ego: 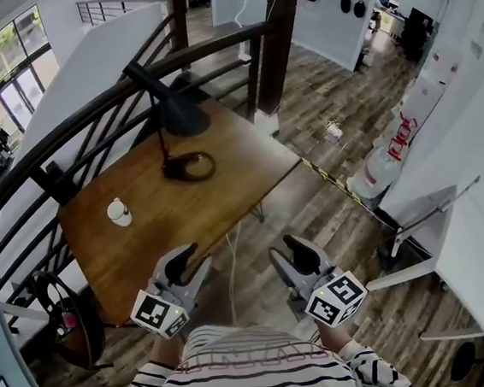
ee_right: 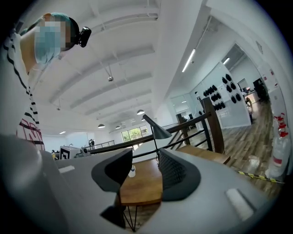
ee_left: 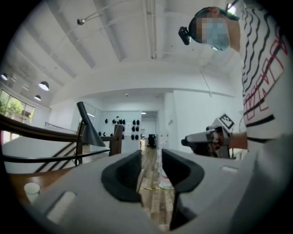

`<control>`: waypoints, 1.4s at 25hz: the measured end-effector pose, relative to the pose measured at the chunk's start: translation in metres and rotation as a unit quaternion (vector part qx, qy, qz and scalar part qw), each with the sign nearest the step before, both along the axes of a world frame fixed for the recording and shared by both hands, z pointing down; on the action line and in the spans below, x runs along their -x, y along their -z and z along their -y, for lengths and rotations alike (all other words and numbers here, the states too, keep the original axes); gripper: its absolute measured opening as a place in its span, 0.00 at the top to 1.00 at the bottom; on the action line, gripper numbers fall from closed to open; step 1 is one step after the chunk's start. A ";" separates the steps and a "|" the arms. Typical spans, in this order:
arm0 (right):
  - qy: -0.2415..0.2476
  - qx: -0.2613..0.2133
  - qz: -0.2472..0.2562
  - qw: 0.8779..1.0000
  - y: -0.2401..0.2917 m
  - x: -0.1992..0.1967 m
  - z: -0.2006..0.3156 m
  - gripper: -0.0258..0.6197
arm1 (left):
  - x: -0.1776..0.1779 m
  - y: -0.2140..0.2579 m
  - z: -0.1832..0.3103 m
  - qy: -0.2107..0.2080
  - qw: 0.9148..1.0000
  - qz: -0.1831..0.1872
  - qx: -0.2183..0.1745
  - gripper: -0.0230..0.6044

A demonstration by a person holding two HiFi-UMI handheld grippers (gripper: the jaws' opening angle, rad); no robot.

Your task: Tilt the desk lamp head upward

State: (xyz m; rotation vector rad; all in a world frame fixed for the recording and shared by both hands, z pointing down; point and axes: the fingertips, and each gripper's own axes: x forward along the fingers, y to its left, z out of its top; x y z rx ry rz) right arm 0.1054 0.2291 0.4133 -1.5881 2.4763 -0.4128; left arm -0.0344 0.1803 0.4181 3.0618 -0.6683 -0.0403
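Jaws apart on left gripper (ego: 193, 261) and right gripper (ego: 289, 249), desk lamp (ego: 180, 116) well beyond.

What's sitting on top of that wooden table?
A black desk lamp on a round base and a small white container stand on the table. The lamp's shade covers the tabletop directly beneath it, so nothing there can be seen.

The surface (ego: 240, 178) was brown wood with a smooth, low sheen. The desk lamp (ego: 178, 113) looked matt black, possibly metal. The floor (ego: 324, 77) was grainy wooden planking; the shirt (ego: 235, 374), striped cloth.
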 end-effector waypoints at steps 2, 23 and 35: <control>0.006 -0.001 0.012 1.000 -0.002 -0.002 0.014 0.68 | 0.002 -0.006 0.011 0.010 1.000 0.008 0.005 0.74; 0.000 -0.007 0.043 0.999 0.010 0.059 0.245 0.59 | 0.067 0.006 0.241 0.019 1.000 -0.011 0.013 0.65; 0.037 0.008 0.056 0.998 -0.015 0.052 0.352 0.59 | 0.071 -0.023 0.332 0.076 0.997 -0.007 0.028 0.65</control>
